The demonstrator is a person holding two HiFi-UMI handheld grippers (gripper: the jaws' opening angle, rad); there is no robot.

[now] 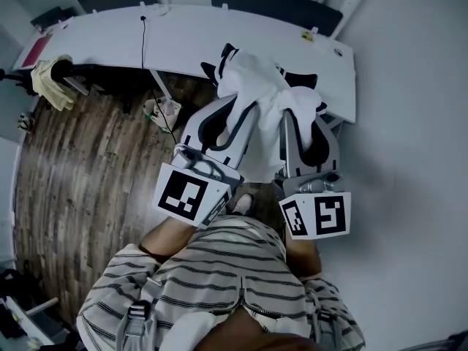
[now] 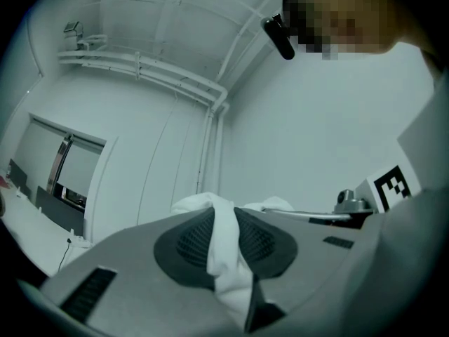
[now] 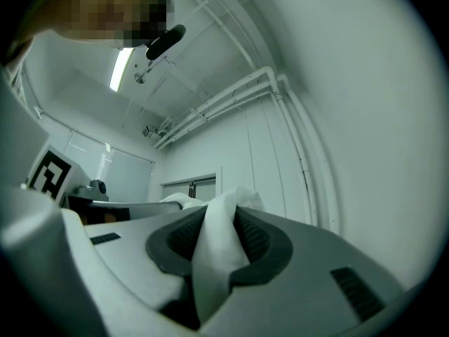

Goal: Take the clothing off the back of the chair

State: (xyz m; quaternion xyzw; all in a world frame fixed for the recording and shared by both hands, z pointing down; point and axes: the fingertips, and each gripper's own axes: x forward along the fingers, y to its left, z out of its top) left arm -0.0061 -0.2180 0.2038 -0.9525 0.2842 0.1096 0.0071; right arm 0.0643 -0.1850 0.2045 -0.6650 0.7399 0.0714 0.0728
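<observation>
Nearest the camera is the person's striped shirt [image 1: 219,269], with both forearms reaching forward. Just past them sit the two marker cubes, one on the left gripper [image 1: 235,108] and one on the right gripper [image 1: 306,117].

The grippers point away from the person, side by side and a little apart. Each is closed down to a narrow gap on a fold of the white clothing [image 1: 256,79]. In the left gripper view, the left gripper [image 2: 224,239] has a strip of clothing [image 2: 226,262] pinched between its dark ribbed pads, with more cloth bunched beyond the tips. In the right gripper view, the right gripper [image 3: 217,241] squeezes a thick fold of clothing [image 3: 214,265] in the same way.

From above, the clothing stretches between the two grippers and heaps up over the black chair [image 1: 227,53] just beyond them. Whether it touches the chair back cannot be told.

Behind the chair runs a long white desk [image 1: 183,35]. A wooden floor [image 1: 88,152] lies to the left. A yellow cloth [image 1: 51,79] hangs on a dark stand at the far left.
</observation>
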